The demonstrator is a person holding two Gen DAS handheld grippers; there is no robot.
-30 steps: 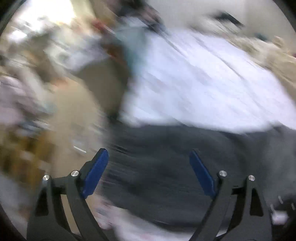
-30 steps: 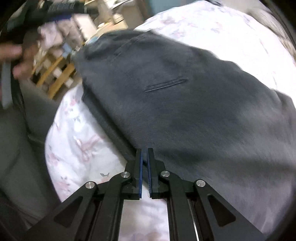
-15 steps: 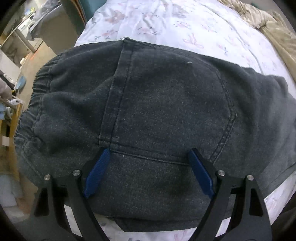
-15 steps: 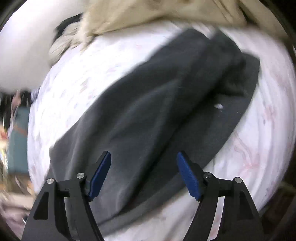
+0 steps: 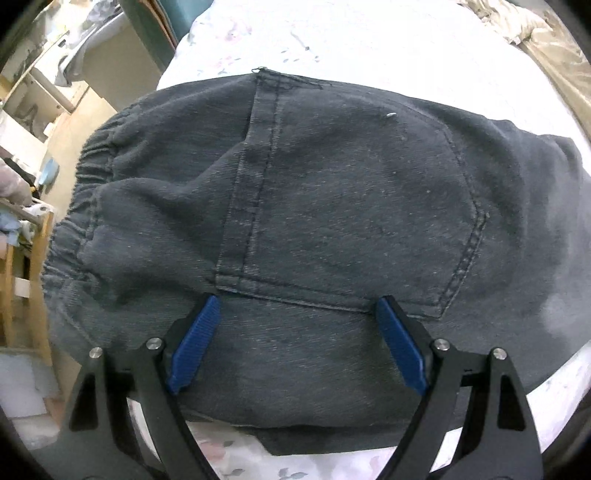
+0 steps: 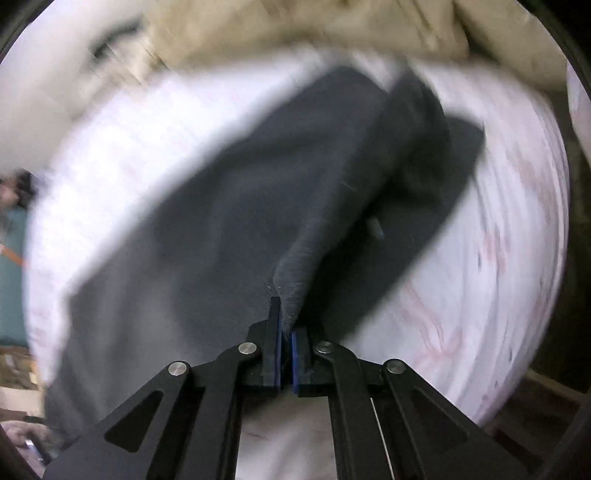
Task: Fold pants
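Starting at the far left of the left wrist view: glimpsing a wooden rack (image 5: 22, 280) with blurred clutter beside the bed, too small to sort out. Moving right, finding the pants (image 5: 332, 184) spread dark grey on the flowered bed sheet (image 5: 332, 44), with the elastic waistband (image 5: 85, 177) bunched toward the bed's edge and the back pocket (image 5: 351, 206) lying flat uppermost. Cannot tell whether anything sits inside that pocket; seeing no bulge. Spotting no other container in play.

Holding the left gripper (image 5: 297, 301) low over the seat just below the pocket, blue pads spread wide, clamping nothing. Differs little from half a second ago: same spread, same spot, perhaps slightly closer to the cloth.

Turning to the right wrist view, blurred by motion: finding the real change. Stood wide apart over the leg half a second ago; now pinching the right gripper (image 6: 286, 325) nearly closed on a ridge of leg fabric, drawn up toward the camera into a tented peak above the rest of the pants (image 6: 221, 221). Further right and above, seeing the lower leg lying on the sheet, close under a beige blanket (image 6: 332, 29).

Judging from this: grasp on the leg end made, fold about to start. Probably calls for carrying the pinched cloth across toward the waist while steadying the seat on the left. Risking a slip, with only a thin ridge caught.
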